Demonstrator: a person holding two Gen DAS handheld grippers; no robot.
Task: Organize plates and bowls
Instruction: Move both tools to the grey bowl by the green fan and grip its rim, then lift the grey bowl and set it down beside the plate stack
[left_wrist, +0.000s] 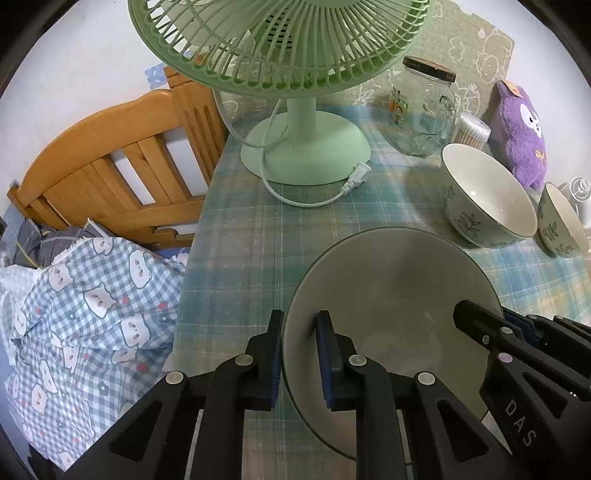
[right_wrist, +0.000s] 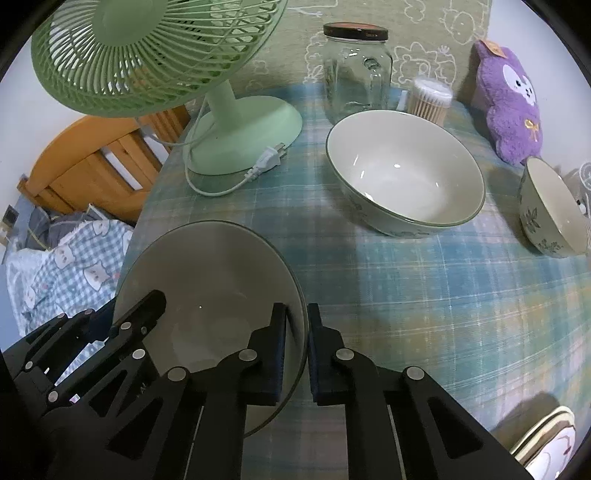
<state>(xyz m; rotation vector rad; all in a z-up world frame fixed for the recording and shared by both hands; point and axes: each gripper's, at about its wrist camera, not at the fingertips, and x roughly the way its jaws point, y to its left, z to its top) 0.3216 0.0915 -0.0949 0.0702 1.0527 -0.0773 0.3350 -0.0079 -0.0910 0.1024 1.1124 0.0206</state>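
Observation:
A large cream bowl with a dark rim is held between both grippers above the plaid tablecloth. My left gripper is shut on its left rim, one finger inside and one outside. My right gripper is shut on its right rim, also seen in the right wrist view on the bowl. A second leaf-patterned bowl stands on the table beyond, and a smaller patterned bowl stands at the right. Stacked plates show at the lower right edge.
A green desk fan with its cord and plug stands at the back left. A glass jar, a cotton swab tub and a purple plush toy line the back. A wooden bed frame and checked bedding lie left of the table edge.

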